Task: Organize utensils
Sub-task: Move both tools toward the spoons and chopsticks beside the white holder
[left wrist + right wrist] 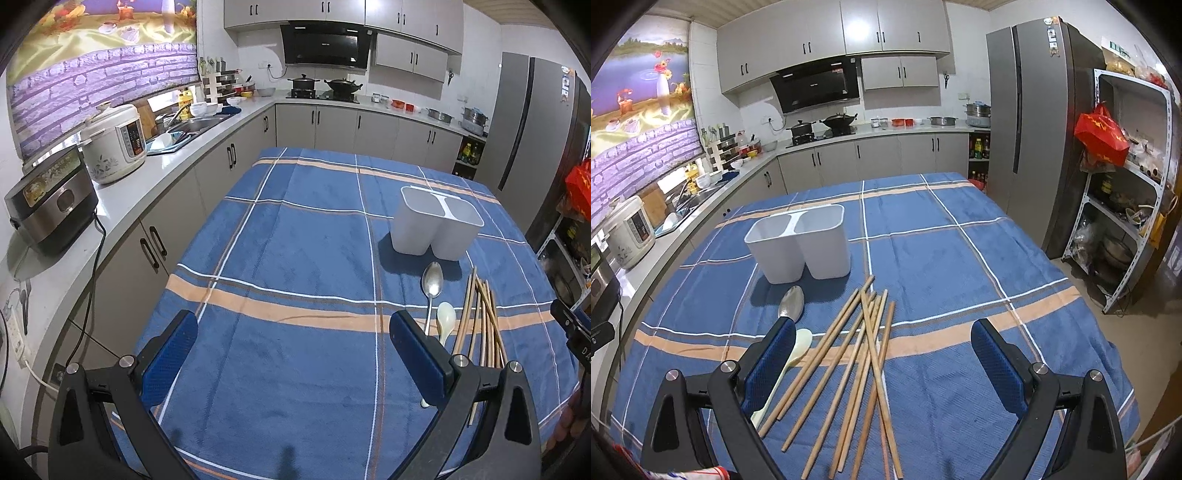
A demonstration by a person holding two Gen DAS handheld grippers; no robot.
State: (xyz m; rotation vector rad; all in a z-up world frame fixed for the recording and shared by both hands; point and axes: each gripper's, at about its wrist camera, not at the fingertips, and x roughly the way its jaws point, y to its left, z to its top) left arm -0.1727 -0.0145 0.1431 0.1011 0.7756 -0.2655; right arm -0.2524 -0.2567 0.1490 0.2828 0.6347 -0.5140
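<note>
Both the left tool point(293, 354) and right tool point(882, 354) hover spread wide, holding nothing; the crossed wooden chopsticks point(857, 365), steel spoon point(791, 303) and cream plastic spoon point(790, 363) lie near the white two-compartment holder point(798, 243) on the blue plaid-clothed surface point(960, 258); pinching one overlapped stick may scatter the others.

One white holder point(798, 243) with two compartments; one metal spoon point(791, 303) beside it; one white plastic spoon point(798, 349); about nine wooden chopsticks point(864, 354).

Empty white two-compartment holder point(801, 243) upright, metal spoon point(791, 302), white spoon point(790, 365), loosely crossed wooden chopsticks point(857, 362) lying before it
</note>
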